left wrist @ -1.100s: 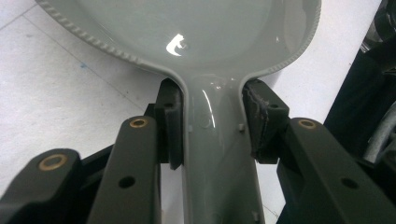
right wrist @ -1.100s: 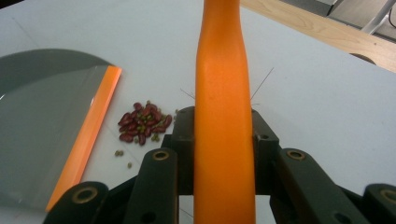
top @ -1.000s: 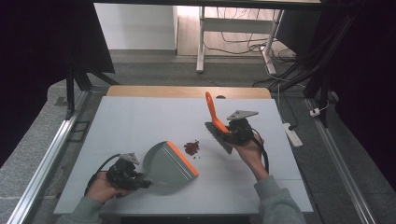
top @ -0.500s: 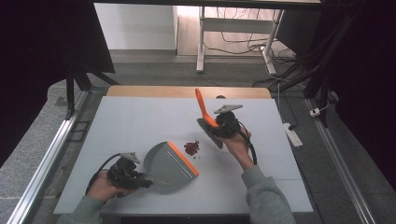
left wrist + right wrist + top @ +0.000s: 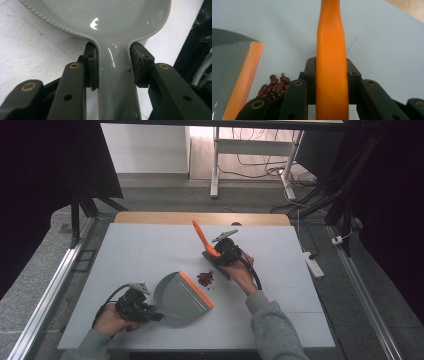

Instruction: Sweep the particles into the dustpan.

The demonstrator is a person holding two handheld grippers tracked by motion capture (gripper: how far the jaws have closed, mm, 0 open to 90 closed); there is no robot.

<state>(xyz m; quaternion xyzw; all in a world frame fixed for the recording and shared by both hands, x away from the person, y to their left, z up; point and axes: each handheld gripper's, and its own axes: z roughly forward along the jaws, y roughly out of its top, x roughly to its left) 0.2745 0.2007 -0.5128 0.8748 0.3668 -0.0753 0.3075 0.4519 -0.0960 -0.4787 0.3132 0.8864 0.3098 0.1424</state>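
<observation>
A grey dustpan [image 5: 176, 296] with an orange lip [image 5: 196, 289] lies on the white table [image 5: 140, 245], lip turned toward a small pile of red beans [image 5: 205, 278]. My left gripper [image 5: 153, 315] is shut on the dustpan's handle [image 5: 115, 82], pads [image 5: 91, 65] pressed to both its sides. My right gripper [image 5: 217, 255] is shut on the orange handle [image 5: 202, 237] of a brush, whose dark head [image 5: 220, 268] is just right of the beans. In the right gripper view the handle [image 5: 331, 57] rises between the jaws, with the beans [image 5: 274, 85] and dustpan lip [image 5: 244, 80] to the left.
The table's far edge is a wooden strip [image 5: 200, 218]. A white power strip [image 5: 314, 265] lies on the floor to the right. A desk frame [image 5: 216, 165] with cables stands beyond the table. Black curtains hang on both sides.
My right hand has carried the brush to the left and a little down, up to the bean pile. The left hand and the dustpan have stayed where they were.
</observation>
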